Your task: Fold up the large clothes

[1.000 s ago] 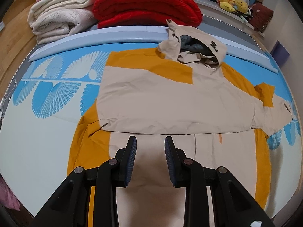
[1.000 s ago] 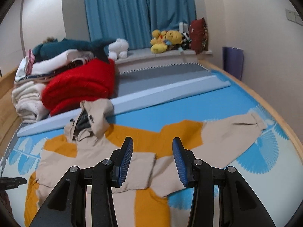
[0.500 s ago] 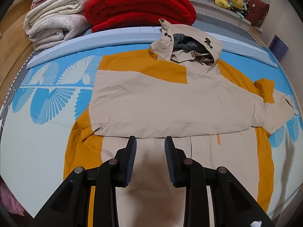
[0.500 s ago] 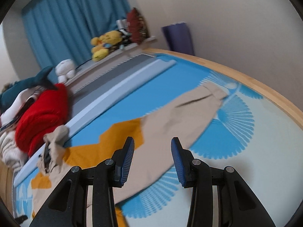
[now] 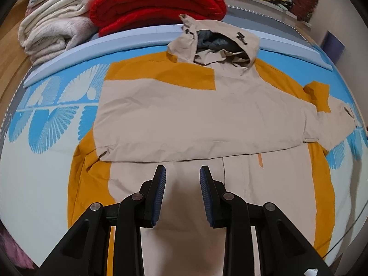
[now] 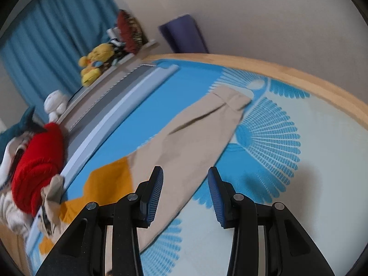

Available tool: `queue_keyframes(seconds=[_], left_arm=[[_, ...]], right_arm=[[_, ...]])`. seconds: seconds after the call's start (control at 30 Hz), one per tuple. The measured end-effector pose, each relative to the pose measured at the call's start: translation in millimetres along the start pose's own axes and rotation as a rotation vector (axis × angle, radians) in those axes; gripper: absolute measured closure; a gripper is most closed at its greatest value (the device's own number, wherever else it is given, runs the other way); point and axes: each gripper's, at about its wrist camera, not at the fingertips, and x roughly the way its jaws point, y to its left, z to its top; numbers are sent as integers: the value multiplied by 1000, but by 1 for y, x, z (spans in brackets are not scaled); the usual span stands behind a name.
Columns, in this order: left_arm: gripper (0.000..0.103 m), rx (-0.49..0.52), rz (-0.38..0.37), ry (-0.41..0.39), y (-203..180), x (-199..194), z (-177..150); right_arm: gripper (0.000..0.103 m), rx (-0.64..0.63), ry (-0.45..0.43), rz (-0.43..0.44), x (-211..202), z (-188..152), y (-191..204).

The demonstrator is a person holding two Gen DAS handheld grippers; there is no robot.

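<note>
A beige-and-orange jacket lies flat on a blue-patterned bed, hood toward the folded red blanket at the far end. One sleeve is already folded across the chest; the other sleeve lies stretched out from the body toward the wooden bed edge, its cuff at the far end.

The left gripper hangs over the lower body of the jacket, jaws parted a little with nothing between them and pointing steeply down at the cloth. The right gripper stands with jaws apart and empty, above the inner half of the outstretched sleeve.

The relation that governs the next move, by judgement: the sleeve's long axis runs from just ahead of the right gripper away and up-right to the cuff, so the cuff lies well ahead along the direction the jaws face. The right hand is the nearer one; the left sits over the hem region, well apart from the cuff. The right-wrist view is blurred, so contact with the cloth cannot be told.
</note>
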Motion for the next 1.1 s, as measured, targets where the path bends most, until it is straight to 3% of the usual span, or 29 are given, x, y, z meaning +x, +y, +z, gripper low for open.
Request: queue_keyframes(seconds=[0.17, 0.37, 0.57, 0.63, 0.7, 0.77, 0.9, 1.0, 1.1], left_arm=[[76, 48, -2, -21, -4, 6, -2], [76, 45, 11, -12, 0, 21, 1], [76, 88, 34, -10, -3, 31, 0], [76, 81, 38, -8, 0, 32, 1], [76, 62, 41, -10, 4, 32, 4], [76, 44, 36, -12, 6, 30, 6], [76, 10, 42, -25, 17, 23, 12], [76, -48, 31, -30, 30, 15, 18], [76, -116, 19, -54, 49, 0, 26]], right_arm=[[63, 70, 61, -3, 51, 17, -30], [63, 263, 136, 5, 113, 30, -74], [64, 371, 81, 37, 137, 45, -90], [70, 372, 79, 24, 141, 51, -88], [98, 361, 94, -9, 145, 55, -85], [101, 308, 82, -56, 140, 60, -73], [102, 248, -12, -69, 107, 76, -36], [102, 87, -112, -25, 62, 79, 26], [102, -105, -177, 49, 16, 62, 120]])
